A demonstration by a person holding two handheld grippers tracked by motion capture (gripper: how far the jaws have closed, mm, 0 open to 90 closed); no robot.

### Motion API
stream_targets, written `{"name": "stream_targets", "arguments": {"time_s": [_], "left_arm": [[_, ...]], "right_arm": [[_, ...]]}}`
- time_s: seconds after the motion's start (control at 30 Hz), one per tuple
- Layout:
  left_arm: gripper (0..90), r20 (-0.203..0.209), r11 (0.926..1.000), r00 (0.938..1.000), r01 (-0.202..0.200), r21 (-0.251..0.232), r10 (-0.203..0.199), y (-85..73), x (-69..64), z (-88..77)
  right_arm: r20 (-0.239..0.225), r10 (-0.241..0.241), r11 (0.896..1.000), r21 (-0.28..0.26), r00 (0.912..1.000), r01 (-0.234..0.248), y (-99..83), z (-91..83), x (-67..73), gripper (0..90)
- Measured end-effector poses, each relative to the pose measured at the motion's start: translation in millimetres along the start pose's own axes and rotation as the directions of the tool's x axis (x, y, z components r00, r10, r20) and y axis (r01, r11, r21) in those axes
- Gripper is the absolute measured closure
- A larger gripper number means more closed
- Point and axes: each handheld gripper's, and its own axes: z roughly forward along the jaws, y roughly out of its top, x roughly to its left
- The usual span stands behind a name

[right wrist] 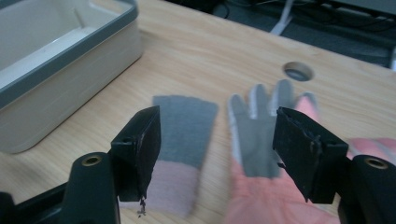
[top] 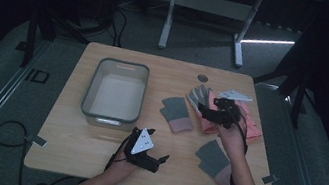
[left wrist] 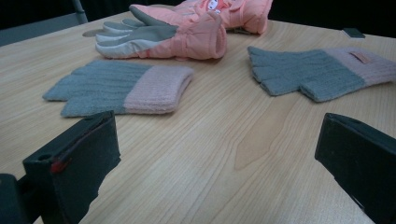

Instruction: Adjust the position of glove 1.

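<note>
**Four gloves, one bin, two hand-held grippers**

Right hand-held gripper (top: pixel 210 112) over the pink ski gloves (top: pixel 244 120), jaws apart, nothing clamped; grey palm of one pink glove (right wrist: pixel 254 135) seen between them. Left hand-held gripper (top: pixel 157 161) low near the front edge of the surface (top: pixel 66 152), jaws wide apart, empty. Two pink ski gloves stacked at the right. Two grey knit gloves with pink cuffs: one (top: pixel 176 114) mid-surface, one (top: pixel 215 162) nearer the person. One grey-rimmed bin (top: pixel 88 97) at the left, well apart from the gloves.

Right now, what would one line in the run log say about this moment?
right gripper: open, above pink ski glove | left gripper: open, holds nothing, over bare table | grey bin: empty | knit gloves: on table
</note>
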Motion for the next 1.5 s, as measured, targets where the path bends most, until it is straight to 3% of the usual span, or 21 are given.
{"name": "stream_targets", "arguments": {"time_s": [0.27,0.33,0.4,0.53,0.67,0.9,1.03,1.33,1.5], "left_arm": [[0.0,0.003,1.0,1.0,0.005,-0.001,-0.005,0.0,0.1,0.0],[0.0,0.002,1.0,1.0,0.0,0.002,0.0,0.1,-0.1,-0.1],[0.0,0.001,1.0,1.0,-0.003,0.002,0.003,0.1,-0.2,-0.1],[0.0,0.005,1.0,1.0,-0.002,0.0,0.002,0.0,-0.2,-0.1],[0.0,0.004,1.0,1.0,-0.006,0.0,0.006,0.0,-0.7,-0.1],[0.0,0.003,0.9999,0.9999,-0.011,0.003,0.011,0.1,-1.4,-0.1],[0.0,0.003,0.9999,0.9999,-0.015,0.003,0.015,0.1,-1.8,0.0],[0.0,0.006,0.9999,0.9998,-0.017,0.004,0.017,0.1,-2.0,0.0],[0.0,0.005,0.9998,0.9998,-0.019,0.004,0.019,0.1,-2.5,-0.1]], "right_arm": [[-0.047,-0.037,0.998,0.043,0.9982,0.039,-1.1,36.0,19.2,38.6],[-0.064,-0.049,0.996,0.072,0.9967,0.054,-3.9,51.6,24.1,40.9],[-0.07,-0.053,0.994,0.087,0.9962,0.059,-5.7,59.6,26.1,41.4],[-0.085,-0.066,0.989,0.127,0.9942,0.076,-10.3,76.1,29.1,51.3],[-0.095,-0.074,0.985,0.15,0.9927,0.088,-13.7,89.2,29.2,53.5],[-0.092,-0.079,0.978,0.186,0.9927,0.095,-16.8,102.7,27.0,58.1],[-0.121,-0.076,0.971,0.215,0.9897,0.101,-21.3,117.5,25.8,61.2],[-0.081,-0.112,0.958,0.255,0.9904,0.129,-28.8,138.9,25.1,59.4],[-0.098,-0.094,0.951,0.286,0.9908,0.118,-24.8,141.4,24.1,66.0]]}}
